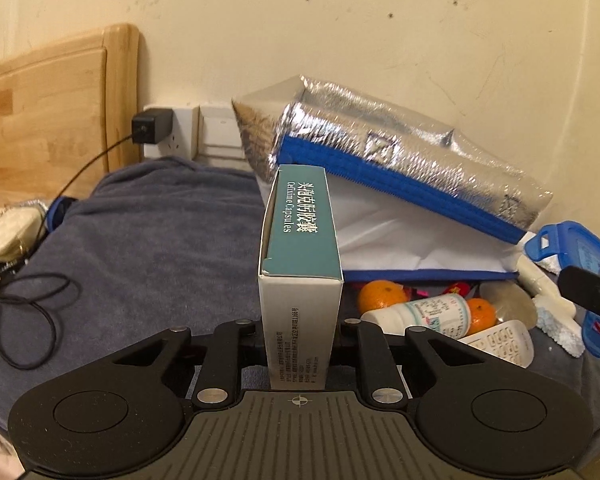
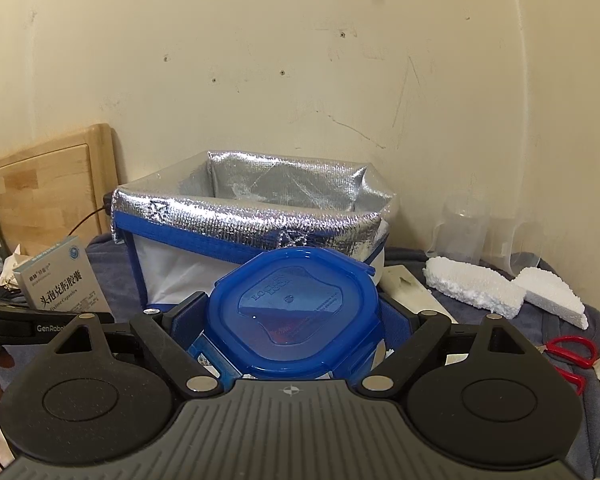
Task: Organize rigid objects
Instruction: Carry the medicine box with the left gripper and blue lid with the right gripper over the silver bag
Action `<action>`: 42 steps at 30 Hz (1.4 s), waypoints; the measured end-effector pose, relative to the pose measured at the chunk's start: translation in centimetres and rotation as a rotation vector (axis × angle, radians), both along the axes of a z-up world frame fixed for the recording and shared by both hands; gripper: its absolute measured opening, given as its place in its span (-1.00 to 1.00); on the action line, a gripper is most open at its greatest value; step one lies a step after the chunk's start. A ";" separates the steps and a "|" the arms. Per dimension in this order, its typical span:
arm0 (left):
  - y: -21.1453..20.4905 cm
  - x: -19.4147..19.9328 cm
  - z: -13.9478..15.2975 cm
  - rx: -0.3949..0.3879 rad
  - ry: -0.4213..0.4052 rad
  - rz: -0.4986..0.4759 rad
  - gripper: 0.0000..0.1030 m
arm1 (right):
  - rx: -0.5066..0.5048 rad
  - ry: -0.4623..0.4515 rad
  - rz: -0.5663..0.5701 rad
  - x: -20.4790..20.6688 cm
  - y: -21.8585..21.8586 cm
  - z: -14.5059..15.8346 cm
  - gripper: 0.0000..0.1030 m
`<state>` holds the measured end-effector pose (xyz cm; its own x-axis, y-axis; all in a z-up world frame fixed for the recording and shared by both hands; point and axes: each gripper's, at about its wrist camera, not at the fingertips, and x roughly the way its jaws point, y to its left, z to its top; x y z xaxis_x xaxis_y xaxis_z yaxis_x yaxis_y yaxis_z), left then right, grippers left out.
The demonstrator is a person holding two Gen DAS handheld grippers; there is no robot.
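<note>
- Cardboard first: we hold the medicine box (image 1: pixel 300 280) on edge in the left gripper (image 1: pixel 300 344), jaws drawn narrow onto its two broad faces, so the slim teal side faces up and the box could slip down into a tight space.
- We judge the narrow-side grip sensible, since thin card would buckle if squeezed across its open span; here the pads press where the walls back each other.
- In the right gripper (image 2: pixel 292 320) we carry the blue container (image 2: pixel 292 312), a rounded-square tub with a glossy, translucent snap lid; the jaws stand wide because the tub is wide, one pad against each flank.
- The tub hangs just in front of the insulated bag (image 2: pixel 252 216), which sits open-mouthed against the wall, probably the place everything is meant to go.
- That bag is crinkled silver foil inside, white fabric outside, edged in blue tape; its soft walls sag, so we expect the rim to give if bumped.
- Beside the bag's base, the left view shows two oranges (image 1: pixel 380 294), a white pill bottle (image 1: pixel 420 314) lying on its side and a white remote (image 1: pixel 500 340), all resting on the blue-grey blanket (image 1: pixel 160 248).
- Crumbly white foam pieces (image 2: pixel 472 284) and red-handled scissors (image 2: pixel 568 354) lie to the right, well apart from the bag.
</note>
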<state>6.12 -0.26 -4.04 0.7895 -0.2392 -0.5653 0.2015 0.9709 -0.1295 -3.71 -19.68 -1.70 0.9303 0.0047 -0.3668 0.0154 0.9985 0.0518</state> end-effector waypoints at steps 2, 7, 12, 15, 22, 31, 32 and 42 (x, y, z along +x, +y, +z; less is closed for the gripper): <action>0.1 -0.5 0.7 -0.006 -0.016 -0.002 -0.65 | -0.003 -0.007 0.003 -0.2 0.2 0.3 0.67; 0.5 -1.6 3.0 -0.002 -0.080 -0.002 -0.65 | -0.009 -0.036 0.012 -0.6 0.6 1.6 0.67; 0.9 -2.3 5.9 -0.016 -0.138 -0.004 -0.65 | -0.010 -0.065 0.023 -0.5 0.9 3.2 0.67; 1.1 -2.3 7.4 -0.017 -0.170 -0.003 -0.65 | -0.008 -0.086 0.026 -0.2 1.0 4.2 0.67; 0.9 -1.4 9.7 -0.024 -0.207 -0.001 -0.65 | -0.004 -0.116 0.035 0.8 1.1 6.0 0.67; -0.7 0.8 11.5 -0.023 -0.238 -0.032 -0.65 | -0.009 -0.142 0.017 2.5 0.4 7.6 0.67; -0.9 1.1 11.7 -0.023 -0.242 -0.034 -0.65 | -0.012 -0.144 0.014 2.7 0.2 7.7 0.67; -2.9 4.3 13.1 -0.020 -0.255 -0.058 -0.65 | -0.017 -0.155 -0.009 5.3 -0.8 8.8 0.67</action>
